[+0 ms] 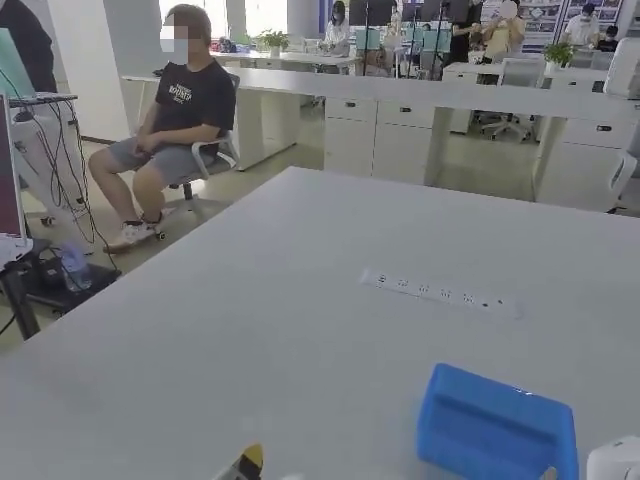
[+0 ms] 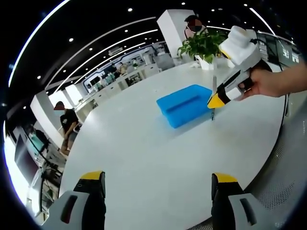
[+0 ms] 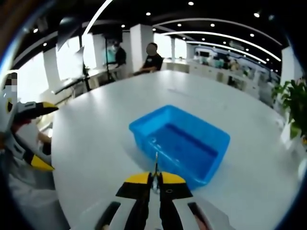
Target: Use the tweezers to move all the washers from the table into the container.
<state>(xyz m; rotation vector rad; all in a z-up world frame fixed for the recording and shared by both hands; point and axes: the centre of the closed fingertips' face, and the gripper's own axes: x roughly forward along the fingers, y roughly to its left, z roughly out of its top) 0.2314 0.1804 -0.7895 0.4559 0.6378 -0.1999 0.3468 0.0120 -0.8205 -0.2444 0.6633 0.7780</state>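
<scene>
Open-plan office; the work surface is a smooth white table. At far left a seated person sits well clear of it. A power strip lies near the table centre.

Left gripper: jaws spread wide, nothing between them, held above bare tabletop.

Container: blue, rectangular, open-topped, standing on the table to the right of the power strip. In the right gripper view its interior looks empty.

Right gripper: jaws closed narrow on the tweezers, tips pointing forward toward the container's near wall. Whether the tips carry anything cannot be told.

Washers: too small to make out; their position on the table cannot be told.

Handling, as a judgement:
- Washers are likely light, thin, rigid and flat, so they will tend to slide on the smooth table instead of lifting.
- Pinch each washer across its ring, one tip through the hole and one outside the rim.
- The tweezers are thin and springy; too hard a squeeze may flick a washer out, so close gently
</scene>
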